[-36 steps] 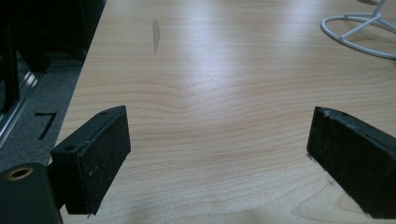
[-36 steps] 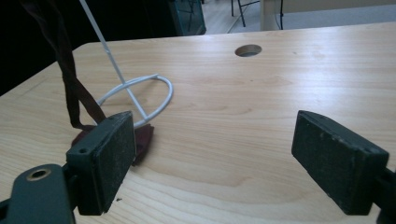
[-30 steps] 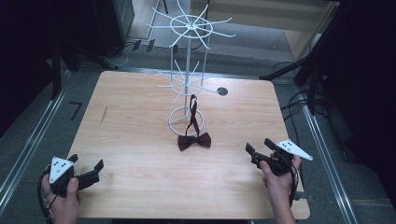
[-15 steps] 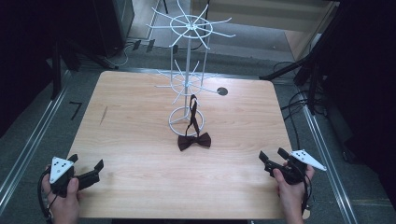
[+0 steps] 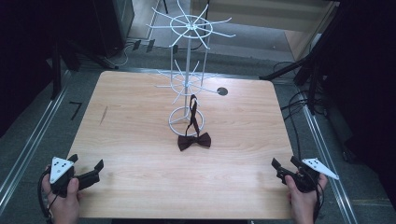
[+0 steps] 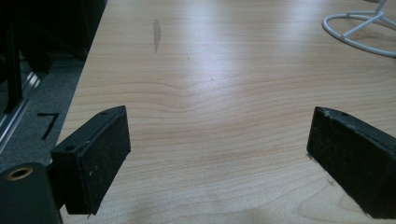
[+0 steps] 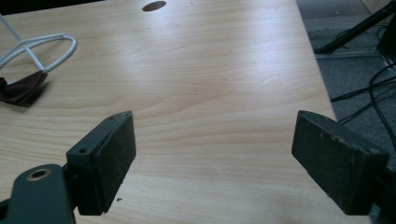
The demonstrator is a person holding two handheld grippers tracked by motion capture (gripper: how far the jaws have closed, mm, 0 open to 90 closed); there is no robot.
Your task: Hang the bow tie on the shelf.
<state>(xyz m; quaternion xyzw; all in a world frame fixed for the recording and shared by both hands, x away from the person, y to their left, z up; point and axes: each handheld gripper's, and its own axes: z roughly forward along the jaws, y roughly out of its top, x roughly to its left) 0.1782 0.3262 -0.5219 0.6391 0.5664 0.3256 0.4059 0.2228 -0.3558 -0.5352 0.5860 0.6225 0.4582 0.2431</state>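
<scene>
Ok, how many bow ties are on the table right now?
1. The bow tie lies at the table centre, just in front of the white rack's base ring, its strap hanging from the rack.

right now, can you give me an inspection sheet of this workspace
surface: wooden table, a dark streak near its left edge, a round hole at the far side
job's things: dark bow tie lies flat just in front of the white wire rack; its strap runs up to a low hook of the rack
clutter: nothing seen
grippers: left gripper at the near left corner, right gripper at the near right corner; both open, nothing between the jaws, both far from the bow tie
cables: black cables on the floor to the right of the table
surroundings: grey floor, metal rails along both sides, dark stands at the back
</scene>
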